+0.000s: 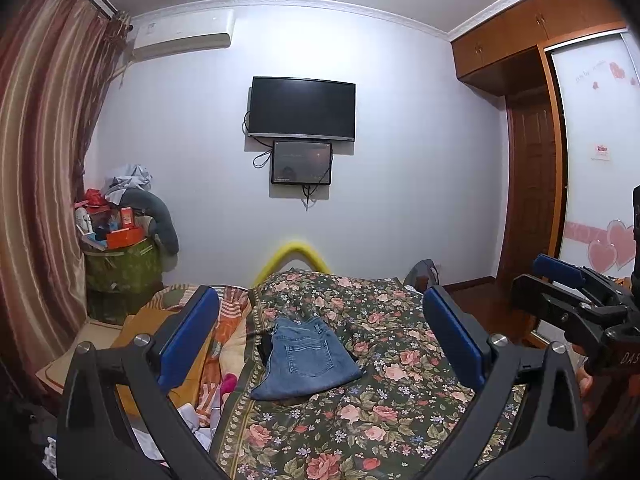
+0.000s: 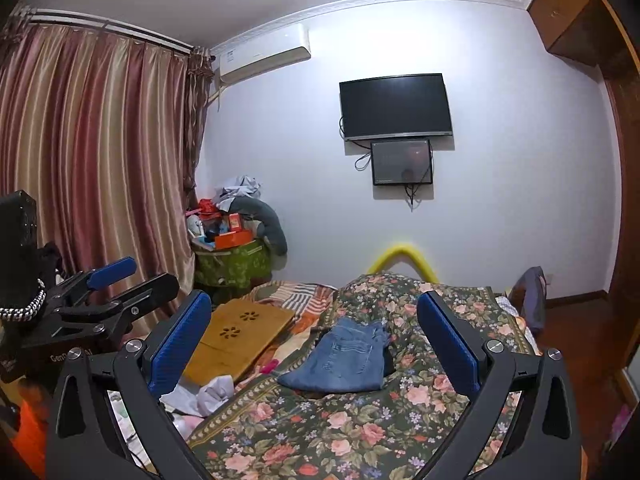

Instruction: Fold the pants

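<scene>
Denim pants (image 1: 306,358) lie folded, it seems, on the flowered bed cover (image 1: 400,364), away from both claws. The left claw (image 1: 320,344) and right claw (image 2: 314,350) are released, holding nothing. The cloth is thick, soft and rather heavy; take it by a folded edge.

Left gripper (image 1: 320,332) and right gripper (image 2: 314,340) hover side by side, jaws spread wide, empty.

The near end of the bed (image 1: 360,432) is cut off by the bottom edge in both views. A dark object (image 2: 388,360) beside the folded jeans (image 1: 308,360) lies mostly hidden, perhaps a phone. The small wall screen (image 1: 302,162) is too blurred to read.
</scene>
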Demonstrator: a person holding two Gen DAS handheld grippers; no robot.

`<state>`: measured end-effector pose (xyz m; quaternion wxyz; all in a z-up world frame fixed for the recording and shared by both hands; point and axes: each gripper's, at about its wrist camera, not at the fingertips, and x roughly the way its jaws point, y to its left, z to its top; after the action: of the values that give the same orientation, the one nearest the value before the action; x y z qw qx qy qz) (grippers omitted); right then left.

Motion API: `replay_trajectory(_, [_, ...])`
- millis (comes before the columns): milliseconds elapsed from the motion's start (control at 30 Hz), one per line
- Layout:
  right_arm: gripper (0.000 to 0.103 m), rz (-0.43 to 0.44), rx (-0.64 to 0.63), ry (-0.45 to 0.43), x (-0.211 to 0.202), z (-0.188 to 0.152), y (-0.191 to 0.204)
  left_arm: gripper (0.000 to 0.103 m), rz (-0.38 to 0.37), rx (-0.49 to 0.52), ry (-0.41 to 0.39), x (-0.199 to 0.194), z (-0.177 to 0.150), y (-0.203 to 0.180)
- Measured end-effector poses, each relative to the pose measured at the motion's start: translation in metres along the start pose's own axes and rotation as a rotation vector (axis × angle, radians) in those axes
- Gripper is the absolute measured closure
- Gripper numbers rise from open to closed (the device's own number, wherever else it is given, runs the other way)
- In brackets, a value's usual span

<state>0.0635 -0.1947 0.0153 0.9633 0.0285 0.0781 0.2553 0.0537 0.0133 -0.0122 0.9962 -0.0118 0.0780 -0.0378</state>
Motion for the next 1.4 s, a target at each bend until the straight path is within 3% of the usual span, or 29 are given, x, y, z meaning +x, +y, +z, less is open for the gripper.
replay_trajectory(1400, [0.001,-0.071,0.043,-0.007,-0.009,-0.001,-0.008,0.000,-0.054,0.000,0.047,0.015,-0.006,-0.002])
